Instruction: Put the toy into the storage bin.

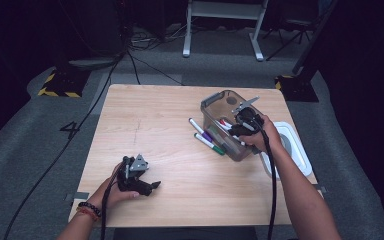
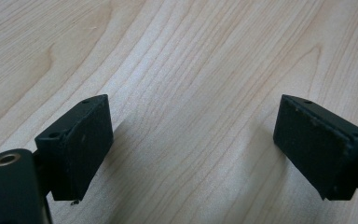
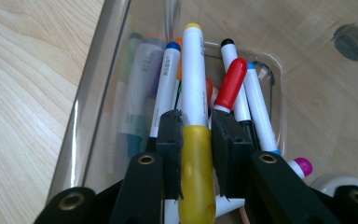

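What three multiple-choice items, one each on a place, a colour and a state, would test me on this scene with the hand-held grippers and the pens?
1. Where is the right hand-held gripper?
A. over the clear plastic bin
B. on the floor
C. beside the left one

2. What colour is the cap of the white marker it grips?
A. black
B. yellow
C. pink

3. How stand the jaws of the left hand-held gripper?
A. shut on a marker
B. shut, nothing between
C. open over bare wooden table

Answers: 1 A, its jaws reach into the bin; 2 B, the yellow cap sits between the pads; 3 C, only wood lies between them.
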The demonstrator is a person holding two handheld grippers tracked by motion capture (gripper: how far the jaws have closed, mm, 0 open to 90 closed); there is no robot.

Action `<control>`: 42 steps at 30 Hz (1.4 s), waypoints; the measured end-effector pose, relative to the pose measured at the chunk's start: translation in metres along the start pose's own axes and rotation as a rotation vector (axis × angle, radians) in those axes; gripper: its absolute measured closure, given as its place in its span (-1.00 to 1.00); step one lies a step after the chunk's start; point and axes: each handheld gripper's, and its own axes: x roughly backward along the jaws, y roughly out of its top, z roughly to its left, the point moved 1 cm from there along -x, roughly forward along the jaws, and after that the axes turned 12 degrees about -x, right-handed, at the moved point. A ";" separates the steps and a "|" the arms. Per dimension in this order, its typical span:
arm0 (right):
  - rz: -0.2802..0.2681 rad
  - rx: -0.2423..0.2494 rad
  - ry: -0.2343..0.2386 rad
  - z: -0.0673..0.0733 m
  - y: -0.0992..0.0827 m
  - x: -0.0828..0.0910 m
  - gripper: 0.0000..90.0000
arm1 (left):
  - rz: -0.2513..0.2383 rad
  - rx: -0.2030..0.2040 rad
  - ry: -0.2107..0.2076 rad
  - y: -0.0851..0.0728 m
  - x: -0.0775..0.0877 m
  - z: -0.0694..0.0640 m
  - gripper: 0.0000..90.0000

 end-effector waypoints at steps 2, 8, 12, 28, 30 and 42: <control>0.011 0.000 0.005 0.000 0.000 -0.001 0.64 | 0.000 0.000 0.000 0.000 0.000 0.000 -0.73; -0.013 -0.024 0.017 -0.003 -0.002 0.004 0.51 | 0.000 0.000 0.000 0.000 0.000 0.000 -0.73; -0.085 -0.045 0.026 -0.005 -0.002 0.015 0.28 | 0.000 0.000 0.000 0.000 0.000 0.000 -0.73; -0.424 0.059 0.173 0.051 -0.014 0.078 -0.43 | 0.000 0.000 0.000 0.000 0.000 0.000 -0.73; -0.435 0.090 0.188 0.063 -0.015 0.081 -0.44 | 0.000 0.000 0.000 0.000 0.000 0.000 -0.73; -0.319 0.177 0.208 0.111 -0.036 0.005 -0.40 | -0.001 0.001 0.001 0.000 0.000 0.000 -0.73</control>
